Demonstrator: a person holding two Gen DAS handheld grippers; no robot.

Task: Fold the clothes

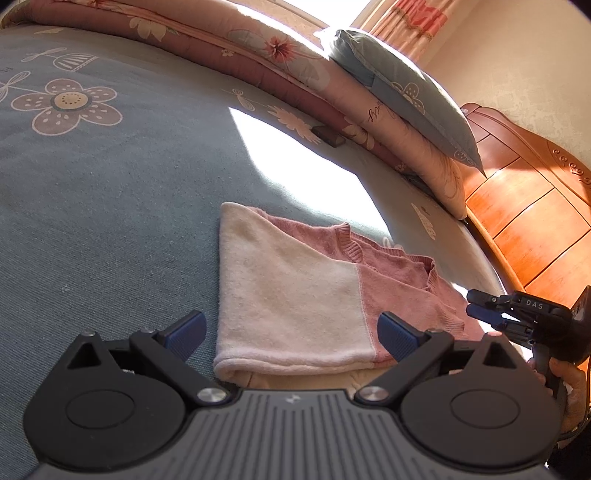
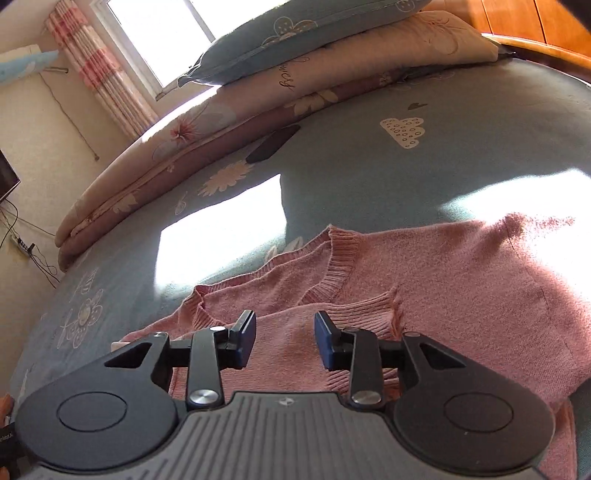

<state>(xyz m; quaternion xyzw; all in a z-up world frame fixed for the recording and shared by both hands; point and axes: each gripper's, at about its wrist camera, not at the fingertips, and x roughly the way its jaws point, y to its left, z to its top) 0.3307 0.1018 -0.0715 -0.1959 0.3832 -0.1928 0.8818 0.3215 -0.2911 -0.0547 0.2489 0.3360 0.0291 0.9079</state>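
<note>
Two tongs I hold, one in each hand; my left tongs (image 1: 291, 334) stand wide open with nothing gripped, their blue pads (image 1: 186, 334) spread to both sides of the folded sweater (image 1: 288, 295), low over its near edge; my right tongs (image 2: 284, 339) are partly open, and between their pads I see only the pink knit lying below, not pinched. In the left view the right tongs (image 1: 480, 306) hang at the right side of the garment, with my hand (image 1: 565, 376) on the handle. The sweater lies on the bed (image 1: 92, 221), a cream part folded over the pink part, its ribbed neckline (image 2: 332, 266) turned toward the window side; beyond it lies a folded quilt (image 1: 221, 44) with a blue pillow (image 1: 399, 85) on top; a wooden headboard (image 1: 524, 199) stands at the right; a curtain (image 2: 99, 81) hangs beside the window (image 2: 159, 33).
</note>
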